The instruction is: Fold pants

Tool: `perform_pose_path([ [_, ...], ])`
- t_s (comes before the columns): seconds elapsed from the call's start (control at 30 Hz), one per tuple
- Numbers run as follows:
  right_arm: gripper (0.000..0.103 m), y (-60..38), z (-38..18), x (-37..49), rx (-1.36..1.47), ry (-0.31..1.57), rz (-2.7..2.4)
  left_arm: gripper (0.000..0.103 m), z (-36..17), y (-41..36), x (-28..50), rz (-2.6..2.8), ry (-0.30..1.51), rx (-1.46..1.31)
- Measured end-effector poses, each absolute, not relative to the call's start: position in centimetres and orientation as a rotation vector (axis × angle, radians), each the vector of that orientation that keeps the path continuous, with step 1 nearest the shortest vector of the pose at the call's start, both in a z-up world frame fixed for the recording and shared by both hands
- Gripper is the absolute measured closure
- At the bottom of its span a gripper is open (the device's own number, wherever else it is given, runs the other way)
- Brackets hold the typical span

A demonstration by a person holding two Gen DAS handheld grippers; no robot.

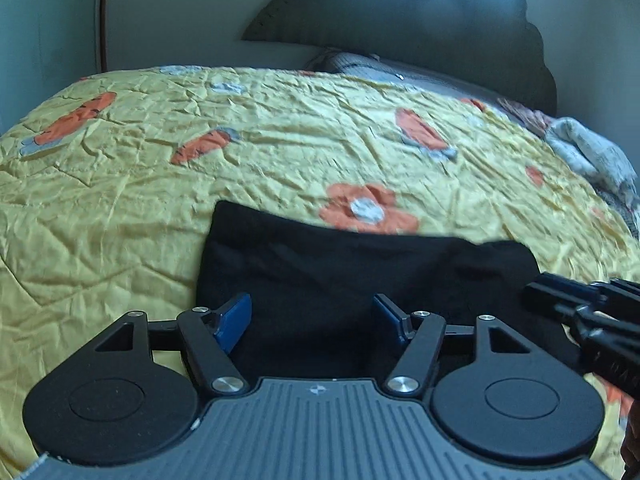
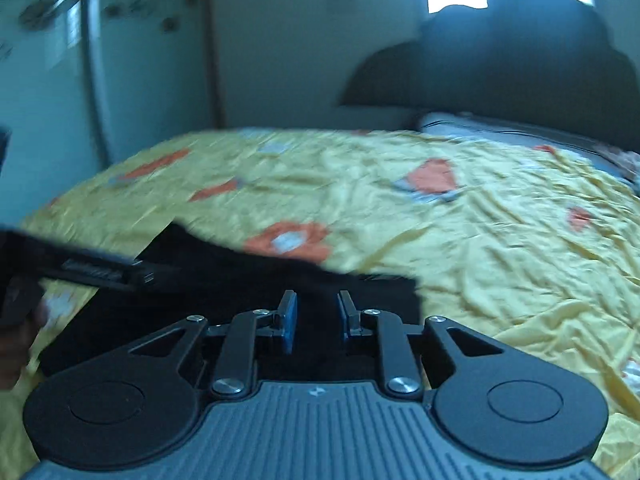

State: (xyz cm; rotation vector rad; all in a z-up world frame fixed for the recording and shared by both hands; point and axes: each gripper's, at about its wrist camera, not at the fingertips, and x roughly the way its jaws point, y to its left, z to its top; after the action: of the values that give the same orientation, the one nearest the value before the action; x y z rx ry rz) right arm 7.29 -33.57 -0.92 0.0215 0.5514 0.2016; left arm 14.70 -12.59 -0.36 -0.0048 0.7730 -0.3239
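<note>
The black pants (image 1: 360, 280) lie folded into a flat rectangle on the yellow bedspread (image 1: 160, 208). My left gripper (image 1: 312, 320) hovers over the pants' near edge, blue pads wide apart and nothing pinched. The right gripper (image 1: 534, 292) reaches in from the right, its tips at the pants' right edge. In the right wrist view the pants (image 2: 224, 280) spread under my right gripper (image 2: 316, 320). Its jaws are narrow, with a small gap showing only black cloth behind. The left gripper (image 2: 154, 274) crosses that view from the left, blurred.
The bedspread (image 2: 480, 240) has orange flowers and carrots and covers most of the bed. A dark headboard (image 1: 420, 20) stands at the far end, with grey bedding (image 1: 368, 64) below it and a crumpled patterned blanket (image 1: 588, 152) at the right. A pale wall (image 2: 140, 60) lies to the left.
</note>
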Motion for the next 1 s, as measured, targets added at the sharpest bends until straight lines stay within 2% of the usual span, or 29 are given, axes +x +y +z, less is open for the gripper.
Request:
perform_pose_path([
  [0.13, 0.083, -32.9, -3.0, 8.4, -0.025, 0.615, 0.153, 0.033, -1.9, -13.8, 14.2, -0.308, 0.777, 0.073],
  [0.37, 0.081, -32.5, -0.9, 5.7, 0.002, 0.548, 0.170, 0.032, -1.1, -13.6, 13.0, -0.320, 0.767, 0.068],
  [0.47, 0.076, -32.1, -1.3, 5.3, -0.014, 0.564, 0.182, 0.029, -1.2, -13.7, 12.6, -0.315, 0.766, 0.071],
  [0.8, 0.073, -32.7, -1.8, 4.2, 0.027, 0.574, 0.152, 0.024, -1.2, -14.1, 10.9, -0.316, 0.756, 0.103],
  [0.83, 0.071, -32.5, -1.9, 4.1, 0.018, 0.576, 0.163, 0.024, -1.2, -14.1, 10.8, -0.317, 0.756, 0.106],
  [0.9, 0.061, -32.0, -2.2, 4.1, -0.003, 0.591, 0.174, 0.023, -1.3, -14.2, 10.6, -0.319, 0.755, 0.115],
  [1.0, 0.056, -31.6, -2.9, 4.2, -0.053, 0.612, 0.151, 0.022, -1.2, -14.5, 10.1, -0.337, 0.752, 0.146],
])
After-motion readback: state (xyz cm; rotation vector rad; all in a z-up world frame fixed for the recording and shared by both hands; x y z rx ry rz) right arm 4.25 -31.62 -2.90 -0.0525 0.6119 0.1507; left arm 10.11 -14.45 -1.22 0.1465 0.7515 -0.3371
